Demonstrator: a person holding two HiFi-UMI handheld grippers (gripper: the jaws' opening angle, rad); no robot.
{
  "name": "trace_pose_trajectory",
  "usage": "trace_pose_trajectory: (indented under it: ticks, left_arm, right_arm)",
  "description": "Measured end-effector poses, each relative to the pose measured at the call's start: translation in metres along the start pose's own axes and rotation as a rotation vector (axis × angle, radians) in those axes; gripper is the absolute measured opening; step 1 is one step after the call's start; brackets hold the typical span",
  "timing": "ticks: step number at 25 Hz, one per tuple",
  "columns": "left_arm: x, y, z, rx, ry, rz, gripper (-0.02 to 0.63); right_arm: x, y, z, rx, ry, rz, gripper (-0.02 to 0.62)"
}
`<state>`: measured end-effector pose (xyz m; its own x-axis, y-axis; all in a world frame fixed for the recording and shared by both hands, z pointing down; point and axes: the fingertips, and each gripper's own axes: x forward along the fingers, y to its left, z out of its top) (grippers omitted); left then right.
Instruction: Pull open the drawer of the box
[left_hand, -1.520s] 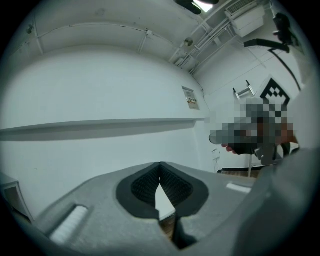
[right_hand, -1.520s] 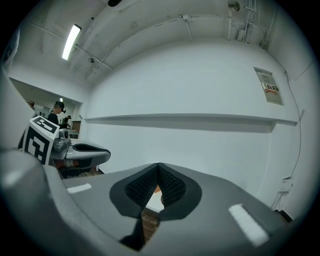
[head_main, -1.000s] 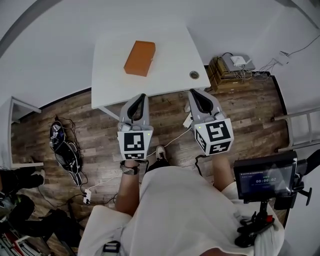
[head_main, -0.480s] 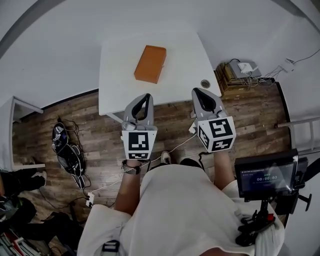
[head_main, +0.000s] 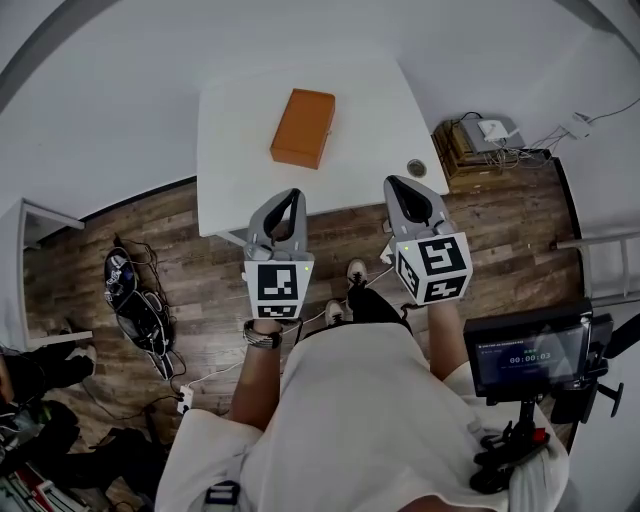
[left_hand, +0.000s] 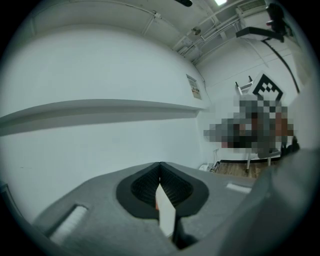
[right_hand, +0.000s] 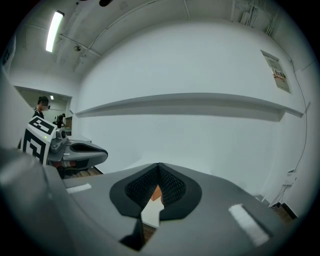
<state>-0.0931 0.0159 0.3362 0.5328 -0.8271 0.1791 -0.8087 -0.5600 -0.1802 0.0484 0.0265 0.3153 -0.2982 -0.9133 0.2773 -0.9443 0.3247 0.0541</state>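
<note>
Both pinched shut and empty, my left gripper (head_main: 291, 194) sits nearer than my right gripper (head_main: 391, 183) to the flat orange rectangular box (head_main: 303, 128) — straight ahead, long axis pointing away.

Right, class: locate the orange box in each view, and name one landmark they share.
Head view: orange box upper centre, on the white table.
Left gripper view: low centre, a thin orange sliver.
Right gripper view: low centre, a small orange patch.
Shared landmark: the white table.
</note>
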Motion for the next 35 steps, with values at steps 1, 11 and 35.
trace_pose_trajectory:
  ticks: [1, 11, 35]
  left_arm:
    - [0.002, 0.000, -0.001, -0.001, 0.004, -0.002, 0.005]
    - [0.052, 0.021, -0.021, -0.006, 0.061, -0.002, 0.005]
    - [0.204, 0.083, -0.102, -0.090, 0.264, -0.005, 0.005]
  right_arm:
    - [0.002, -0.002, -0.002, 0.002, 0.004, -0.001, 0.002]
    - [0.060, -0.026, -0.017, 0.004, 0.050, 0.030, 0.002]
    - [0.238, -0.077, -0.056, 0.001, 0.203, 0.113, 0.002]
